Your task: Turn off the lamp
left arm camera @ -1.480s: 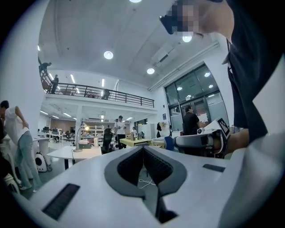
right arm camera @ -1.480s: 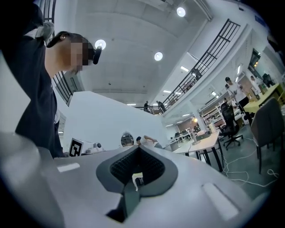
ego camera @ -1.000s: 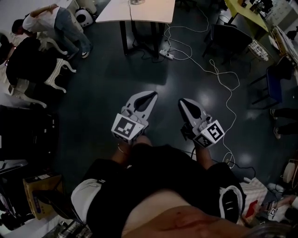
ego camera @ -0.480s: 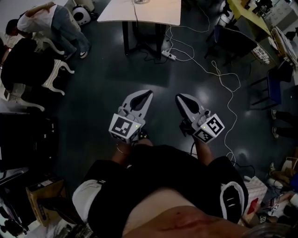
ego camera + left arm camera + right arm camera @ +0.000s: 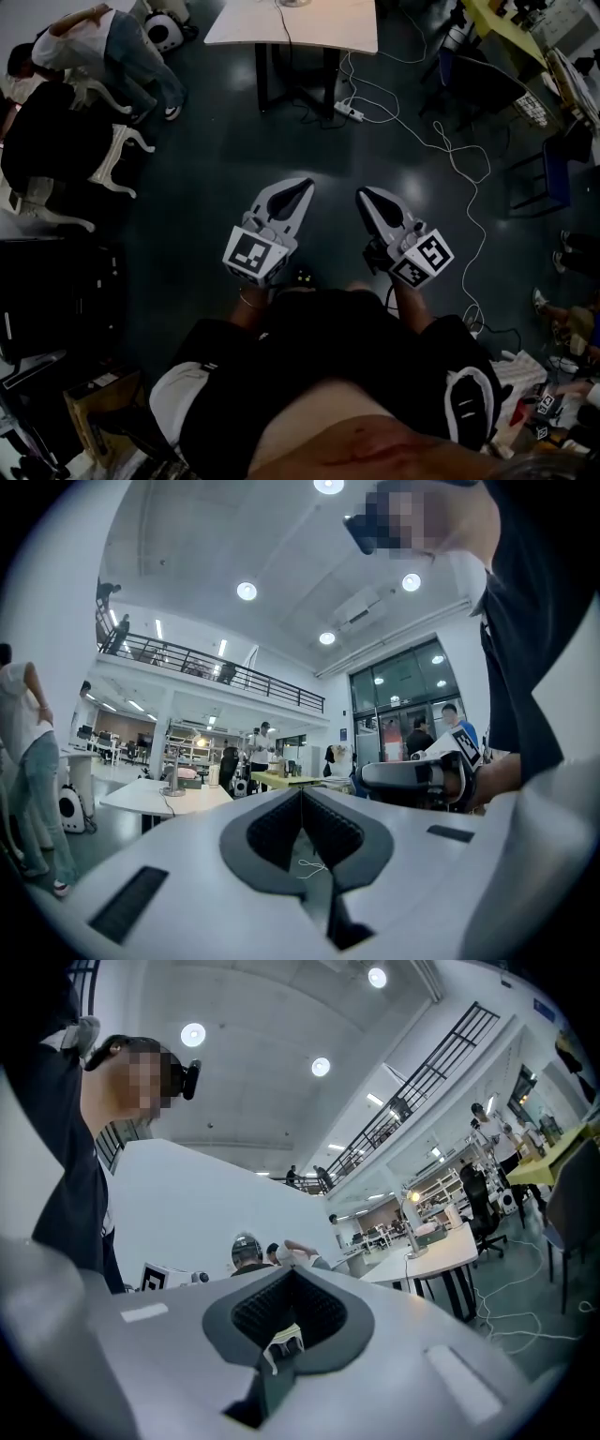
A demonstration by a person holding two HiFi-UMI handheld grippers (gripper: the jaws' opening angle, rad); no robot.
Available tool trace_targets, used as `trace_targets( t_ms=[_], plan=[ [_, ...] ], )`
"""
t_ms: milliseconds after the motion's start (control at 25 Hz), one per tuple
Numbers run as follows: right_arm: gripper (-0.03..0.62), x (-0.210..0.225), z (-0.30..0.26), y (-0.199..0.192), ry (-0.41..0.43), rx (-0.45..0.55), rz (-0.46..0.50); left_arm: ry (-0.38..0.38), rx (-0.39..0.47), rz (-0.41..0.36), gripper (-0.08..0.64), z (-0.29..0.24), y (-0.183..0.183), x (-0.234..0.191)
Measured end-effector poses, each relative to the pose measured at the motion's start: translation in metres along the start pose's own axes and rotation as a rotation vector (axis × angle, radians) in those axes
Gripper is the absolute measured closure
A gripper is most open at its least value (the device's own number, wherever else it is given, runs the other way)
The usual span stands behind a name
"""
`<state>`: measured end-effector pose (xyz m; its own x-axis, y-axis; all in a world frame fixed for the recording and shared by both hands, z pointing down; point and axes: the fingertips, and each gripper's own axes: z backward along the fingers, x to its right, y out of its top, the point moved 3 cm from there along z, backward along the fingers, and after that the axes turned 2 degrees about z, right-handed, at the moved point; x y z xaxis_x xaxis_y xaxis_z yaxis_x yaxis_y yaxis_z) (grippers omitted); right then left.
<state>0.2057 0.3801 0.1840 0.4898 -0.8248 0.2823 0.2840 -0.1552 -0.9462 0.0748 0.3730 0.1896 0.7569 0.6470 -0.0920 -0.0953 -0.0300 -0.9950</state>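
While the lamp [image 5: 293, 3] shows only as a base at the top edge of the head view, on a white worktop [image 5: 309, 28] across the room, the left gripper [image 5: 305, 186] and the right gripper [image 5: 367, 195] are held side by side over the dark floor [image 5: 187, 187], well apart from it. In the left gripper view the jaws are closed on nothing, and the lamp [image 5: 173, 778] stands far off on the worktop [image 5: 159, 799], to the left of the jaw tips. In the right gripper view the jaws likewise meet empty, and the lamp [image 5: 412, 1227] is small and distant to the right, its head glowing. So the lamp is lit and nothing of the task looks done: reaching the worktop, finding the switch, which I cannot make out, and pressing it all seem left.
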Motion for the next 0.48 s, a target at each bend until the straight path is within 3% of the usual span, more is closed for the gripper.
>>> trace_targets(
  t_ms=[240,480],
  plan=[
    [0.594,-0.007,-0.012,-0.012,-0.019,-0.017,-0.006,0.029,-0.016,0.015,0.552,0.021,0.002,-0.013],
    [0.594,-0.011,-0.020,-0.007,0.007,-0.010,0.019,0.049,0.021,0.003,0.552,0.039,0.004,-0.015]
  ],
)
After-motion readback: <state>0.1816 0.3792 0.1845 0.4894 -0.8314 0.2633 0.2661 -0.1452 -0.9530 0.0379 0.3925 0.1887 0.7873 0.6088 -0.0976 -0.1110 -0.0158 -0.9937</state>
